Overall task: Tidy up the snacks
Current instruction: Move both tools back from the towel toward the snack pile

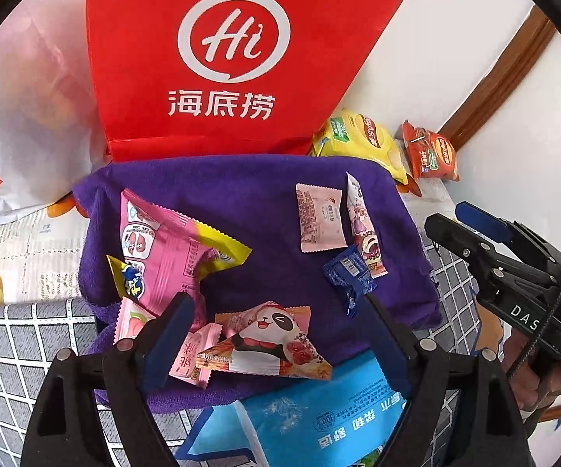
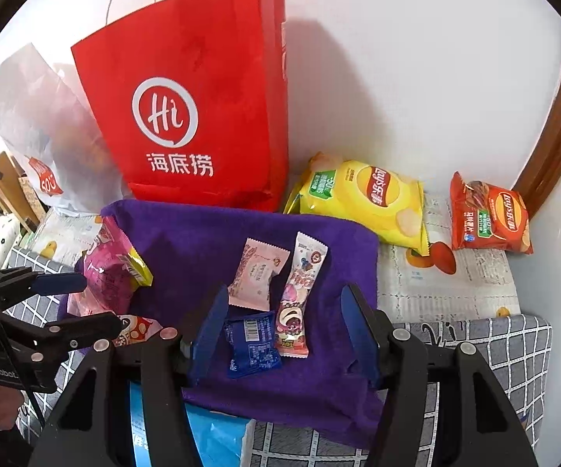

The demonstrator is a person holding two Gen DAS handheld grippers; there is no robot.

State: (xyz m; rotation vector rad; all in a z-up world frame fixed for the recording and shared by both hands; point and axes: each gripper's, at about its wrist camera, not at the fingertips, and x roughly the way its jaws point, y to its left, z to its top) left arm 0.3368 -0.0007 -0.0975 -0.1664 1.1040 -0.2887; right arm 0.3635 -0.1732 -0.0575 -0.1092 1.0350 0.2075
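Purple towel (image 2: 202,241) carries loose snacks; the red paper bag (image 2: 202,116) stands at its far edge, contents hidden. Left gripper (image 1: 276,334) gapes around the panda packet (image 1: 272,342); right gripper (image 2: 284,330) hangs half-open, empty, over the blue packet (image 2: 253,346).

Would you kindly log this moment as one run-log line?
left tongs: open over panda snack | right tongs: open over blue packet | surface: purple towel
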